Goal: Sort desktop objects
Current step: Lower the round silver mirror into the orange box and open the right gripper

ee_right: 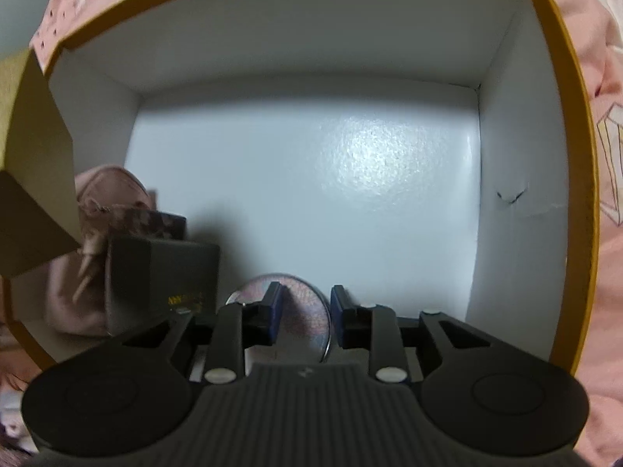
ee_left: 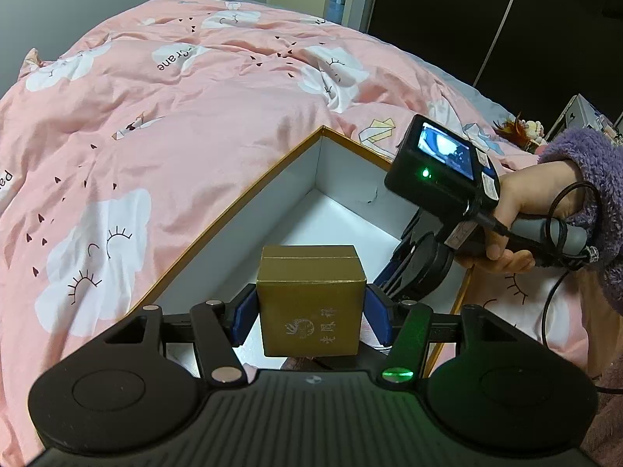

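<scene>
My left gripper (ee_left: 309, 321) is shut on a small gold cardboard box (ee_left: 311, 292) with a white emblem, held over the near part of a large white storage box with an orange rim (ee_left: 249, 194). The right wrist view looks almost straight down into the storage box (ee_right: 576, 155). There my right gripper (ee_right: 305, 307) stands open, its blue pads apart over a round shimmering disc (ee_right: 300, 319) lying on the floor. A black carton (ee_right: 163, 284) and a pink drawstring pouch (ee_right: 105, 194) sit at the lower left. The gold box (ee_right: 35, 155) shows at the left edge.
The storage box rests on a bed under a pink duvet (ee_left: 175, 136) with white cloud prints. A hand in a purple fuzzy sleeve (ee_left: 584, 163) holds the right gripper's handle, with a black cable (ee_left: 560, 210) looping by it. Most of the storage box's white floor (ee_right: 311, 175) is bare.
</scene>
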